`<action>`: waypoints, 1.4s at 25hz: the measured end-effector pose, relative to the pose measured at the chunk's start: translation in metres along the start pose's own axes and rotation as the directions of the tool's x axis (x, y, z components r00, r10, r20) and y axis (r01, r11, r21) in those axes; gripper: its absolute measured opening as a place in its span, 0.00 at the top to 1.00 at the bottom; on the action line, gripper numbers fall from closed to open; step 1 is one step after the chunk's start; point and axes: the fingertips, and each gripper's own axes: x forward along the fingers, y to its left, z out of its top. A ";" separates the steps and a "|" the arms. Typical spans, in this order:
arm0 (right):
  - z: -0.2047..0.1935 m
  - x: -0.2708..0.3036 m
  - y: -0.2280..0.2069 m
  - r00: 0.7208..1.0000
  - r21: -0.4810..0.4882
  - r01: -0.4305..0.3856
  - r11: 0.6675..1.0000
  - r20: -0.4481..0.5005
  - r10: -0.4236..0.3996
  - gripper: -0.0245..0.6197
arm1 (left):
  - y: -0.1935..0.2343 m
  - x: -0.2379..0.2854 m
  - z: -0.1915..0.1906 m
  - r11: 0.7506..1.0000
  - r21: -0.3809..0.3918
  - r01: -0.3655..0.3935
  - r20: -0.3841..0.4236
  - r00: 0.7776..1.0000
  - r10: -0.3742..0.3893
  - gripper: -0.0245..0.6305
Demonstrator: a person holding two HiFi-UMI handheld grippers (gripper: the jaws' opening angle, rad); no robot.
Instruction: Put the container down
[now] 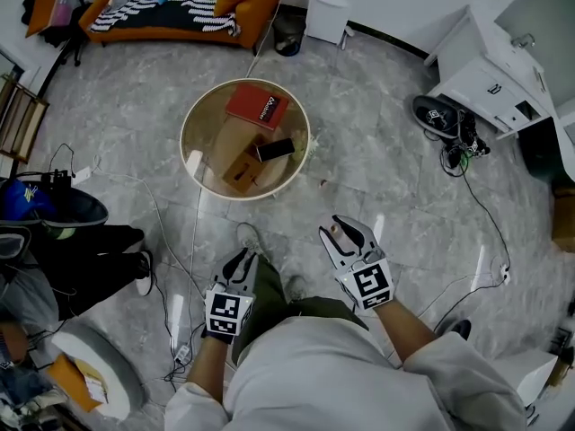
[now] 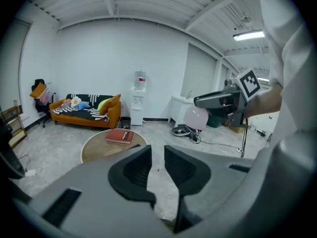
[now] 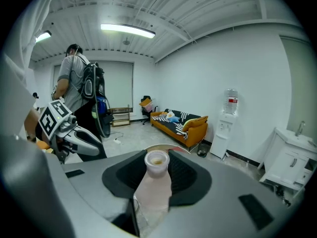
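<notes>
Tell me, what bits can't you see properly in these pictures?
- Bottom of the container: in the right gripper view, it is hidden by the jaws of the right gripper, which are closed on it.
- Writing on the red book: in the head view, it is too small to read.
- Person on the left: in the head view, mostly cut off by the picture's edge.

Left gripper [image 1: 243,258], right gripper [image 1: 340,231]: grey-white shells, black ribbed pads [image 2: 130,168], black-and-white square marker cubes [image 1: 226,313]; person in pale long sleeves [image 1: 454,366], olive trousers [image 1: 271,285]
</notes>
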 end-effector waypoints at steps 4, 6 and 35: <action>0.009 0.042 -0.016 1.000 0.003 0.010 1.000 -0.019 -0.010 0.72 | 0.040 0.029 0.016 1.000 0.000 0.019 -0.004 1.000 -0.019 0.83; 0.008 0.064 -0.021 0.999 0.005 0.015 1.000 -0.029 -0.015 0.72 | 0.062 0.041 0.021 1.000 0.004 0.030 -0.015 0.999 -0.030 0.83; -0.017 0.395 -0.041 0.994 -0.011 -0.082 0.997 -0.080 0.081 0.72 | 0.322 0.210 0.013 1.000 0.022 -0.013 -0.064 0.998 0.014 0.83</action>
